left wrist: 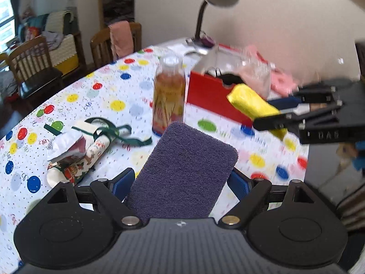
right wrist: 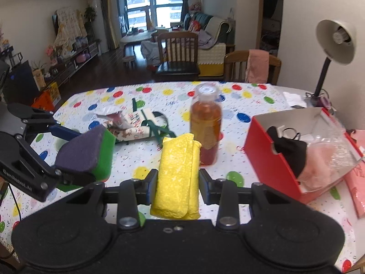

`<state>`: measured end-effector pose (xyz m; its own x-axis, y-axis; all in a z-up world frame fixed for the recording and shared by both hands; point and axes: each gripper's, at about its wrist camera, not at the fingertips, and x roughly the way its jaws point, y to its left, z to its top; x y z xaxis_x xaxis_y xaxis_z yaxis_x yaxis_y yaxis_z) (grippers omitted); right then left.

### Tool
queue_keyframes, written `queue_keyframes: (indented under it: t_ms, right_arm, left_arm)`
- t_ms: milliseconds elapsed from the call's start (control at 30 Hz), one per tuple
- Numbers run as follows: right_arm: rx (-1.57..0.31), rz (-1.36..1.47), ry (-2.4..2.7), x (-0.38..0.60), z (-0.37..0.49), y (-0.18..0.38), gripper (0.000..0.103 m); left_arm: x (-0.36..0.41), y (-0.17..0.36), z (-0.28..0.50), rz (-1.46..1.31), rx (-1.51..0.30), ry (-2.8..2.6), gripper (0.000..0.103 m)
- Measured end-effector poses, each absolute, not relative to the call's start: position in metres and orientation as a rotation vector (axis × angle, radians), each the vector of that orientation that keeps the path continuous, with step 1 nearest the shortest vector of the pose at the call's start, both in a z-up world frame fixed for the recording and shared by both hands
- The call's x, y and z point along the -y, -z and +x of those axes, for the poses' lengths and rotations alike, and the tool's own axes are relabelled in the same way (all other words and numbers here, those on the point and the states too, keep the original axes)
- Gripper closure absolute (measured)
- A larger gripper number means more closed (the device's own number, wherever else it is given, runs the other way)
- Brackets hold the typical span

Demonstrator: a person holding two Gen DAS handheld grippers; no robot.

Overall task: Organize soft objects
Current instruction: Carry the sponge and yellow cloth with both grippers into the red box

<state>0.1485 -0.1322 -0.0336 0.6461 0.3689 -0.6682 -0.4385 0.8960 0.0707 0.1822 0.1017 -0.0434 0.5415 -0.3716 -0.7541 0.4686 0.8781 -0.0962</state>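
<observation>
My left gripper (left wrist: 180, 180) is shut on a purple-topped sponge (left wrist: 184, 159), held above the spotted tablecloth. The right wrist view shows that sponge (right wrist: 84, 150) with a green underside, at the left in the left gripper (right wrist: 75, 155). My right gripper (right wrist: 176, 182) is shut on a folded yellow cloth (right wrist: 178, 159), also lifted off the table. From the left wrist view the yellow cloth (left wrist: 248, 102) hangs in front of the red box (left wrist: 205, 91), clamped by the right gripper (left wrist: 280, 118). The red box (right wrist: 262, 153) holds a black cloth (right wrist: 289, 150) and a pink item in clear plastic (right wrist: 326, 155).
A bottle of amber liquid (right wrist: 206, 132) stands mid-table, just beyond the yellow cloth. A rolled printed cloth with green ribbon (right wrist: 136, 125) lies left of it. A desk lamp (right wrist: 335, 41) and a pink packet (right wrist: 358, 187) sit at the right. Wooden chairs (right wrist: 178, 52) line the far edge.
</observation>
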Motion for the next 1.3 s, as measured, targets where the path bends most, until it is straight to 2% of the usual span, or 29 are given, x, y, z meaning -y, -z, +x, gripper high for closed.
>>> queue_keyframes:
  t_ms: [300, 833, 1100, 1300]
  right_arm:
    - [-0.704, -0.078, -0.439, 0.19, 0.167, 0.022, 0.067]
    - [-0.732, -0.043, -0.369, 0.291, 0.243, 0.044, 0.067]
    - [-0.766, -0.022, -0.305, 0.323, 0.284, 0.065, 0.067]
    - [-0.794, 0.003, -0.31, 0.328, 0.3, 0.08, 0.067]
  left_arm:
    - [-0.046, 0.026, 0.214, -0.054, -0.872, 0.465, 0.015]
    - [0.073, 0.02, 0.317, -0.108, -0.923, 0.39, 0.015]
    - [0.12, 0.026, 0.378, -0.076, -0.926, 0.346, 0.015]
    - [0.144, 0.053, 0.422, -0.086, -0.999, 0.317, 0.015]
